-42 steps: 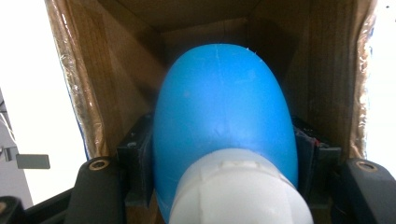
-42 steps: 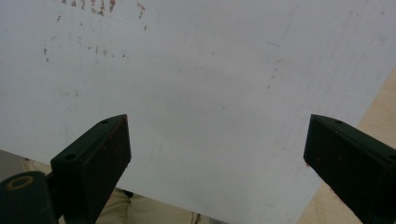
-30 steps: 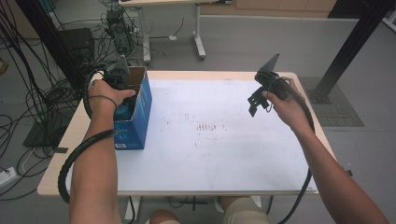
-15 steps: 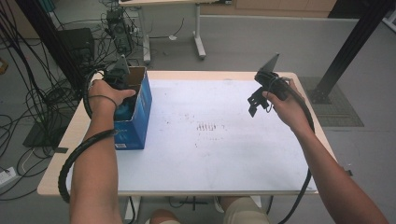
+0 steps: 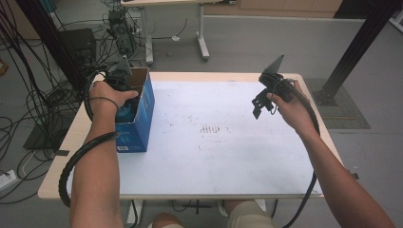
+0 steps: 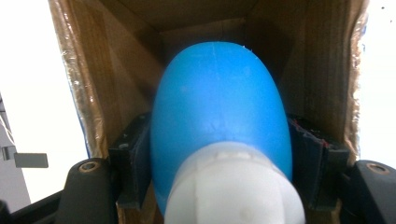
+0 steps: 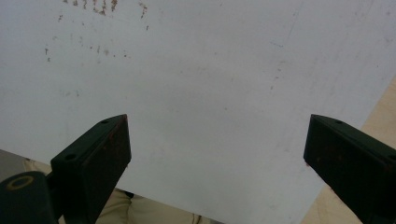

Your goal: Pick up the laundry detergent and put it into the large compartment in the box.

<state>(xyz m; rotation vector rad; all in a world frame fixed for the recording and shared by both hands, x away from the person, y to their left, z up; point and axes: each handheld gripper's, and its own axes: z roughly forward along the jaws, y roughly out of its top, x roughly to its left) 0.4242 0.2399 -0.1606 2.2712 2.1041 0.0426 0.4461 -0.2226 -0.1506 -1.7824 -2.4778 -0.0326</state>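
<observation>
In the high view, the left tool (image 5: 124, 97) reaches down into the open top of a blue cardboard box (image 5: 140, 116) standing at the left edge of the bench (image 5: 228, 156), in the left-middle of the frame. The person's left hand (image 5: 107, 97) covers most of that tool, and a patch of blue shows just below the hand, inside the box. The right tool (image 5: 259, 105) hangs in the air in the upper right of the frame, above the bench's white top and well apart from the box, gripped by the right hand (image 5: 290, 107). A smear of small brown marks (image 5: 214, 129) sits at the centre of the bench.

In the left gripper view, a blue bottle with a white cap (image 6: 219, 130) takes up the middle of the frame, its white cap at the bottom edge and its rounded blue body pointing into the brown inside of the box (image 6: 93, 84). The left tool's jaws stand on either side of the bottle and have just been spreading, with the bottle between them; whether their pads still press its sides I cannot tell.

In the right gripper view, the right tool (image 7: 217, 149) is spread wide with nothing between its jaws, which rise from the lower left and lower right corners over the bench's white surface (image 7: 210, 70). Brown specks (image 7: 102, 9) dot the upper left.
</observation>
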